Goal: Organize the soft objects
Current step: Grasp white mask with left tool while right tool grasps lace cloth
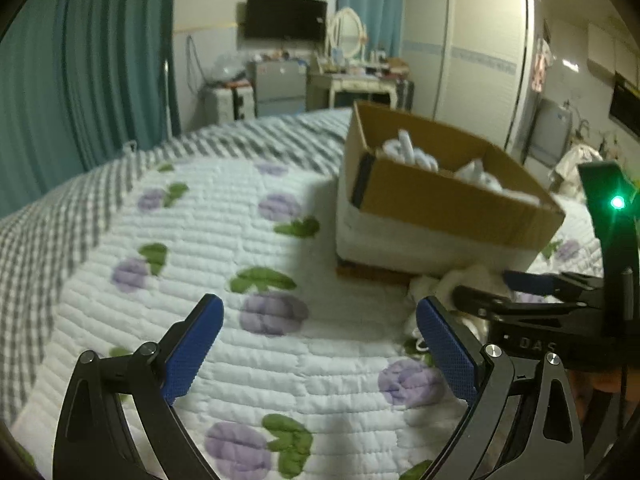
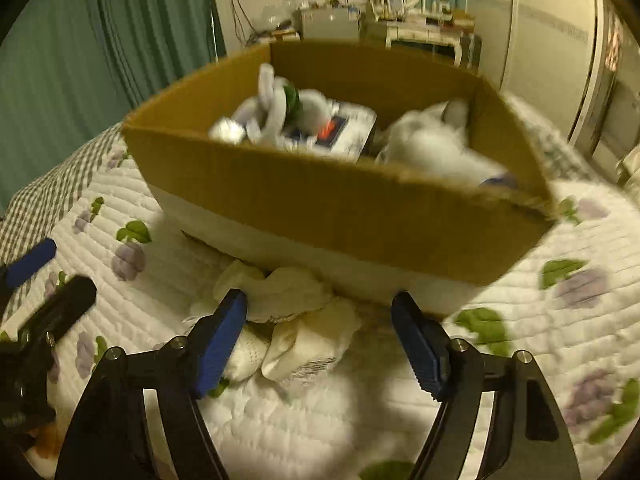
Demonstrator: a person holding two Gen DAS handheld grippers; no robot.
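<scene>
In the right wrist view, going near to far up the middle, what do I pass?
Right gripper → cream cloth pile → cardboard box → white plush toys inside it → dressing table.

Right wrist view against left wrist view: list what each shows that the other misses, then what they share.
Only the right wrist view looks down into the cardboard box, showing a white plush toy and a printed packet, and the cream cloth pile in full between the right gripper jaws.
Only the left wrist view shows the wardrobe whole and the right gripper's green light.
Both show the box, the floral quilt, the pile and open jaws.
</scene>
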